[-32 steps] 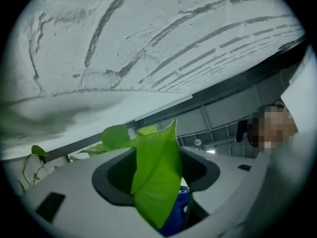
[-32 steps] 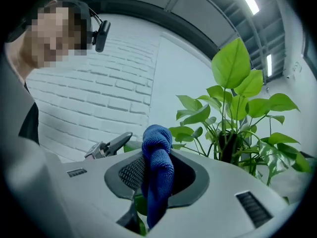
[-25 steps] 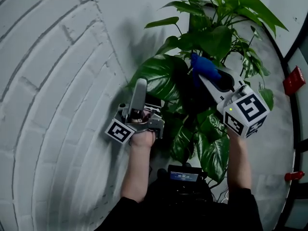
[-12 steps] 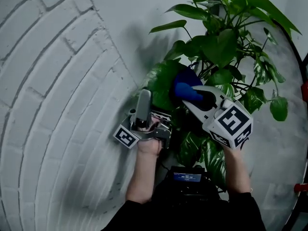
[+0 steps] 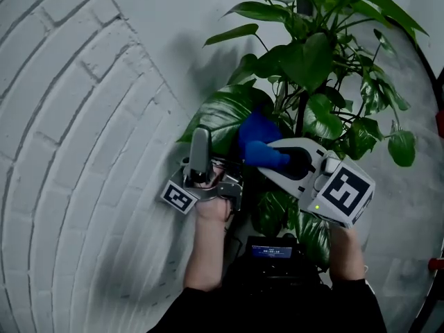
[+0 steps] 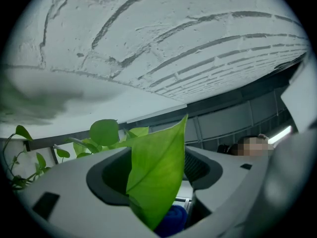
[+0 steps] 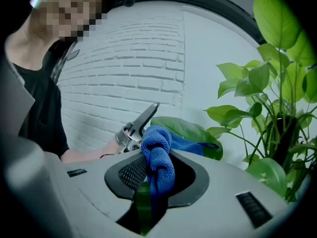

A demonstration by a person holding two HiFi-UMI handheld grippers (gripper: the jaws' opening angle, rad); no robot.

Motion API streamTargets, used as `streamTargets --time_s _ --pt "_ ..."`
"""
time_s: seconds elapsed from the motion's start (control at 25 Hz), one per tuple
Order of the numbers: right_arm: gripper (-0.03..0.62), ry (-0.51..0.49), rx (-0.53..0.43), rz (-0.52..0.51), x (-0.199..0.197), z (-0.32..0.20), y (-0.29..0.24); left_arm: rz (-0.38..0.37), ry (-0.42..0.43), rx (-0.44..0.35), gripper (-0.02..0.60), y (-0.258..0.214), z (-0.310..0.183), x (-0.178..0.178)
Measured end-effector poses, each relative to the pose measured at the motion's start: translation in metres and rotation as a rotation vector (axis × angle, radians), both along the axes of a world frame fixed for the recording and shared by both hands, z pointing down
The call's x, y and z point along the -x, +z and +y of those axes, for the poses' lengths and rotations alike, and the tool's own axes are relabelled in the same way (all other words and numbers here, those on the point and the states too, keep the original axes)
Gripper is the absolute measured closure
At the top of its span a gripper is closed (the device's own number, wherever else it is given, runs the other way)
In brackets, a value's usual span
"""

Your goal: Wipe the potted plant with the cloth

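Note:
The potted plant (image 5: 305, 61) fills the upper right of the head view; its pot is hidden. My left gripper (image 5: 206, 144) reaches up beside a big dark leaf (image 5: 225, 113). In the left gripper view a leaf (image 6: 158, 167) stands between its jaws, which have just opened a little; the pads do not press on it. My right gripper (image 5: 267, 159) is shut on a bunched blue cloth (image 5: 257, 141) that lies against that big leaf, close to the left gripper. The right gripper view shows the cloth (image 7: 157, 155) in the jaws, the leaf (image 7: 190, 130) and the left gripper (image 7: 138, 125) beyond.
A white brick wall (image 5: 83, 116) runs behind and left of the plant. More leaves and stems (image 7: 277, 108) crowd the right side. A small device with a lit screen (image 5: 269, 253) hangs at the person's chest. A red fitting (image 5: 440, 122) shows at the right edge.
My right gripper has carried the blue cloth down and to the left, from the plant's middle onto the big leaf by the left gripper. The left gripper has stayed about where it was.

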State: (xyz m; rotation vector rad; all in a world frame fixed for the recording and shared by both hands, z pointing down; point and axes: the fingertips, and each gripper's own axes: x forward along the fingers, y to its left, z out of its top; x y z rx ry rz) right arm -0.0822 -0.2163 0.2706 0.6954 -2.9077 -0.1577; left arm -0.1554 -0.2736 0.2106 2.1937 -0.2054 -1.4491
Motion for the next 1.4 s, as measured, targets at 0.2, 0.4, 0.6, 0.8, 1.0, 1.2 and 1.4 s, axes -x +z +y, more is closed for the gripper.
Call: streamTargets --time_s 0.2,0.4,0.6,0.8,1.0,1.2,1.4 --pt "0.479 0.05 -0.049 -0.141 -0.043 0.013 -0.043 -0.021 0.003 -0.008 0.276 0.0 0.001 -0.009" --pt "0.479 0.135 -0.13 -0.335 -0.078 0.019 -0.107 -0.027 0.025 -0.002 0.265 0.003 0.003 -0.017" --pt "0.479 0.225 -0.173 -0.23 -0.066 -0.026 -0.094 -0.01 0.06 0.004 0.258 0.004 0.001 -0.022" --pt "0.479 0.255 -0.028 -0.206 -0.044 -0.078 -0.044 0.054 0.122 0.027 0.253 0.003 0.0 -0.021" --pt "0.479 0.198 0.076 -0.246 -0.027 -0.078 -0.017 0.066 0.123 0.05 0.25 0.009 -0.004 -0.018" --pt "0.479 0.14 0.076 -0.191 -0.015 -0.058 -0.008 0.081 0.119 0.056 0.25 0.011 -0.004 -0.014" --pt "0.479 0.109 0.02 -0.043 -0.001 -0.038 0.005 0.079 0.116 0.056 0.25 0.012 -0.005 -0.013"
